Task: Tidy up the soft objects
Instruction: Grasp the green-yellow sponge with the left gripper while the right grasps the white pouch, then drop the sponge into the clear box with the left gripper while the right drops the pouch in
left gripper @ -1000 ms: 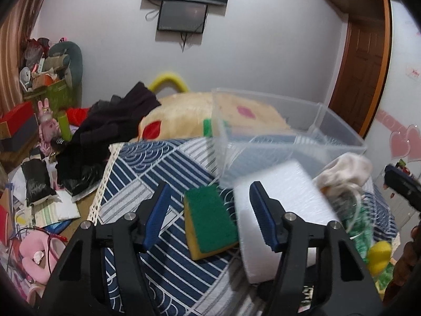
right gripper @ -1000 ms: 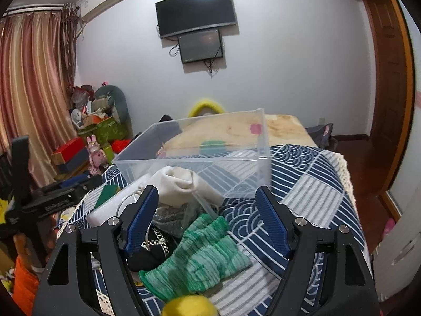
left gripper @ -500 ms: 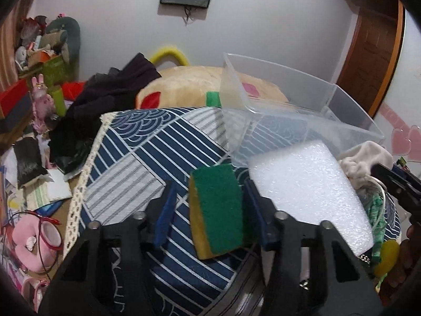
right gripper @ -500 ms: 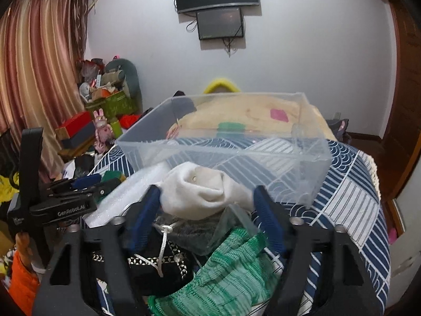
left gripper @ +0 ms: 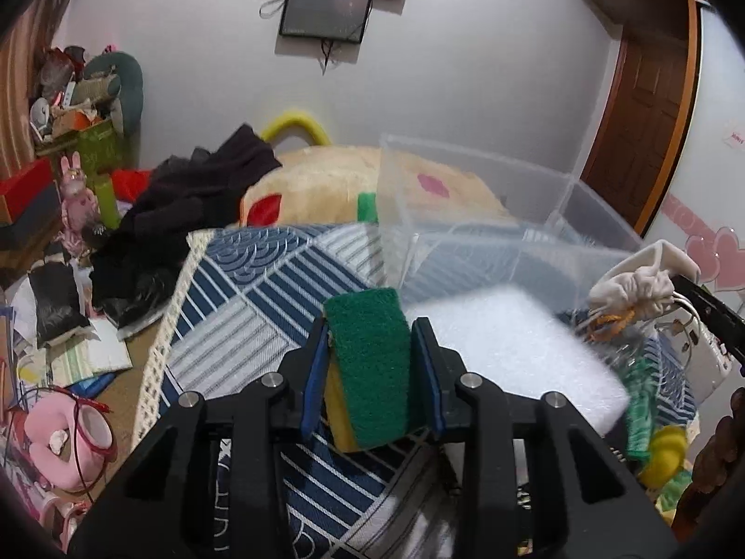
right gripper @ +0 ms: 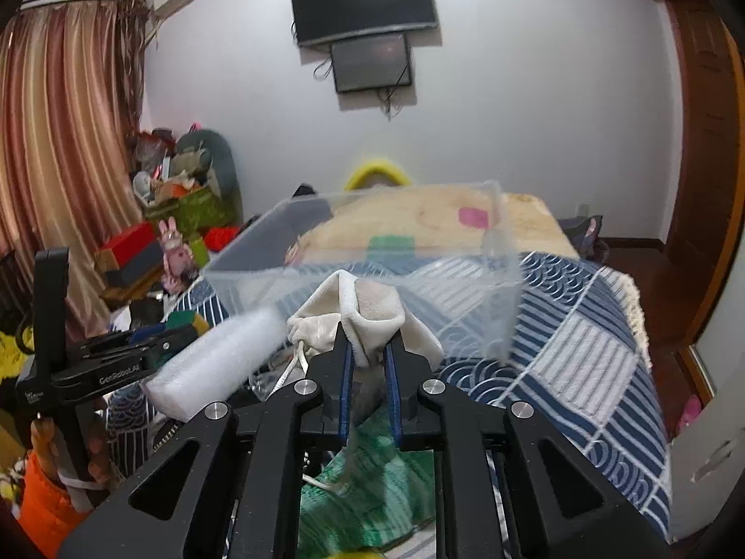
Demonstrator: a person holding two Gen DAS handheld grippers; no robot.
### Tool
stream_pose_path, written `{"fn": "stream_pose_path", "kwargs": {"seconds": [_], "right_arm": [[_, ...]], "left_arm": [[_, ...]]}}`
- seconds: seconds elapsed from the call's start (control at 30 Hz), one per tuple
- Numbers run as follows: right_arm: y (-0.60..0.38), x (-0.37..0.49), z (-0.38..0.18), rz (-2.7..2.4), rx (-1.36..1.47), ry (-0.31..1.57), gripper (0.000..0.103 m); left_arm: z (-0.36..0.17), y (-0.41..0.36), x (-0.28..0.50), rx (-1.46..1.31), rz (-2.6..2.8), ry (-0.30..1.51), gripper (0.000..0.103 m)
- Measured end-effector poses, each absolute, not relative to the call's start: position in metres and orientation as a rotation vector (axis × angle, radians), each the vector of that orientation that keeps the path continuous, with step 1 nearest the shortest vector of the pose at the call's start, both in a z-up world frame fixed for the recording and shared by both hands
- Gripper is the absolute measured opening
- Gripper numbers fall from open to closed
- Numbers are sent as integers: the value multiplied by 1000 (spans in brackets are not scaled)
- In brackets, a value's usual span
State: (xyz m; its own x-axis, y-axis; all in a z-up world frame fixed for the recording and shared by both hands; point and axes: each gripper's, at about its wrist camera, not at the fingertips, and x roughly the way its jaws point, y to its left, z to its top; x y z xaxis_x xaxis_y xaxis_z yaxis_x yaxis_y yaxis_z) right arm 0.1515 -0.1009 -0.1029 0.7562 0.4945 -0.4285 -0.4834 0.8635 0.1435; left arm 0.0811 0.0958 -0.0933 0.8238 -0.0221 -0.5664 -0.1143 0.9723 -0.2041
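Note:
My left gripper (left gripper: 370, 326) is shut on a green and yellow scouring sponge (left gripper: 368, 368), held above the bed. My right gripper (right gripper: 368, 333) is shut on a cream drawstring pouch (right gripper: 368, 312); the pouch also shows at the right in the left wrist view (left gripper: 638, 279). A clear plastic bin (left gripper: 489, 228) stands on the blue patterned bedspread (left gripper: 260, 289) just beyond both grippers; it also shows in the right wrist view (right gripper: 354, 242). A white foam block (left gripper: 507, 349) lies right of the sponge, in front of the bin.
A green knitted cloth (right gripper: 372, 480) lies under the right gripper. A yellow soft thing (left gripper: 663, 447) lies at the bed's right edge. Dark clothes (left gripper: 186, 214) and a beige cushion (left gripper: 326, 186) lie behind. Clutter covers the floor at left (left gripper: 56, 326).
Both grippers have closed: the left on the sponge, the right on the cream pouch. Both have lifted their things a little toward the bin.

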Motion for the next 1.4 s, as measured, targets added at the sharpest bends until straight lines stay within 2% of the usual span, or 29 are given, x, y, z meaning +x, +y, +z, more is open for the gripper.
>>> {"fn": "stream_pose_path", "kwargs": {"seconds": [0.4,0.87,1.13,1.4], "right_arm": [[-120,134,-69,499,49,356,11],[-128,146,-37,456,68,245,11],[-117,163,-31,420,65,222,11],[-102,198,-60,413,13,345,11]], "left_arm": [[-41,76,66,-186,-19,477,35],[-10,60,98,-171,-76,430,35],[-14,56,131,-145,-59,456,35],[-40,65,179,-162,-77,584,35]]}}
